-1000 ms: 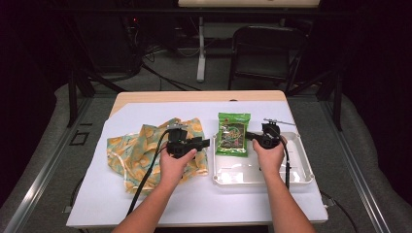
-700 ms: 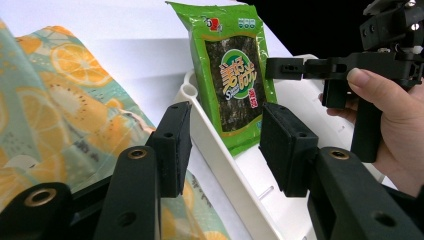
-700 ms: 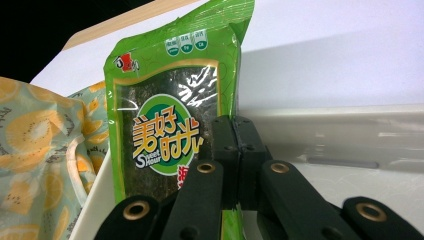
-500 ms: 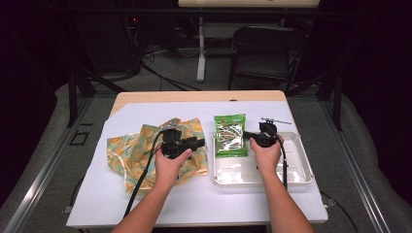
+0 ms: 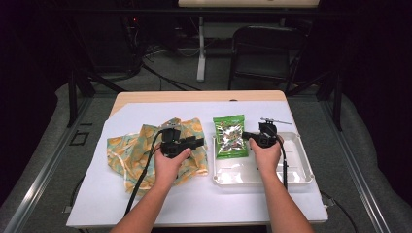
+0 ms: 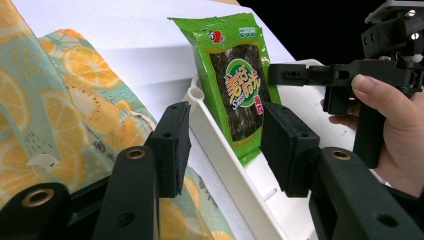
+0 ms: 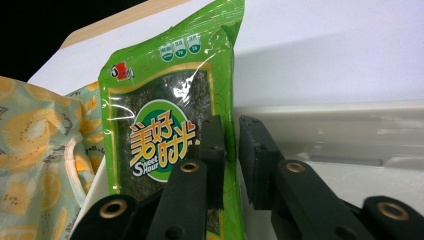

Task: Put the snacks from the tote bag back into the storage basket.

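Observation:
A green seaweed snack packet (image 5: 229, 137) leans over the left rim of the white tray (image 5: 296, 170), its lower end inside the tray. My right gripper (image 5: 245, 136) points left at the packet's right edge. Its jaws have just been opening. In the right gripper view the right gripper (image 7: 231, 125) shows a narrow gap, with the packet (image 7: 165, 125) edge in it and the pads off it. My left gripper (image 5: 198, 142) hovers over the orange-print cloth (image 5: 131, 150). In its own view the left gripper (image 6: 224, 112) stands open with nothing between its pads, aimed at the packet (image 6: 235, 85).
A white sheet (image 5: 145, 204) covers the wooden table. The crumpled cloth lies left of the tray. A small metal tool (image 5: 276, 121) rests just behind the tray's far rim. A chair and desk legs stand beyond the table.
The packet has sunk and shifted slightly left, from standing higher at the tray's left end to resting on the rim. The left gripper has drifted a little; the right hand stayed put.

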Demonstrator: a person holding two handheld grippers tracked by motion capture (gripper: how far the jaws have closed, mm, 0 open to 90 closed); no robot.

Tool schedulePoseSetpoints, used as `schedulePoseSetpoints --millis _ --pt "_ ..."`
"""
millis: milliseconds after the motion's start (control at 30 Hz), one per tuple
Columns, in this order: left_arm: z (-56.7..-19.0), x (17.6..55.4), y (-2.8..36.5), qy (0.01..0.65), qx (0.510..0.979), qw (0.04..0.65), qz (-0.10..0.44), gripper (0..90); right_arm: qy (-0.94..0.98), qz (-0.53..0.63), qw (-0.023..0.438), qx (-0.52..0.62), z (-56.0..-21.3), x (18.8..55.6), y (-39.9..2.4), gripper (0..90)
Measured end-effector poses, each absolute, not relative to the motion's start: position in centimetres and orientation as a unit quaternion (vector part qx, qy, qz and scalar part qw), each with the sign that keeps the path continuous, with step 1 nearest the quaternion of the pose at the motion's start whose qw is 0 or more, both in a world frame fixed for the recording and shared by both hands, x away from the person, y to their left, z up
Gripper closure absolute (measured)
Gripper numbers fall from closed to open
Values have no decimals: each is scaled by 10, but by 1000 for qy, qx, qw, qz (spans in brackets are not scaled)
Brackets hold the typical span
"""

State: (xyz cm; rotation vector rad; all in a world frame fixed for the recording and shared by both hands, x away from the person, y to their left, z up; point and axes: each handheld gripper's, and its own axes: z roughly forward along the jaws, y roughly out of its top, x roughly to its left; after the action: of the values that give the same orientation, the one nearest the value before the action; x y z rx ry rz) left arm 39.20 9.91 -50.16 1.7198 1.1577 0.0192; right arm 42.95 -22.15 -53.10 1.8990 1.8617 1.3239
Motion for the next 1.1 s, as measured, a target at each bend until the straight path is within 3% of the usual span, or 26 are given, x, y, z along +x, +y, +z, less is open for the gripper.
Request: schedulePoseSetpoints --millis 167,400,1100 --pt "-501 392 99 480 714 509 9 538 623 449 87 635 -530 429 -223 707" --pt "-501 392 100 481 714 509 11 528 624 448 95 633 -528 427 -222 648" --pt "-494 389 109 476 720 504 28 519 634 456 130 611 -515 417 -218 590"
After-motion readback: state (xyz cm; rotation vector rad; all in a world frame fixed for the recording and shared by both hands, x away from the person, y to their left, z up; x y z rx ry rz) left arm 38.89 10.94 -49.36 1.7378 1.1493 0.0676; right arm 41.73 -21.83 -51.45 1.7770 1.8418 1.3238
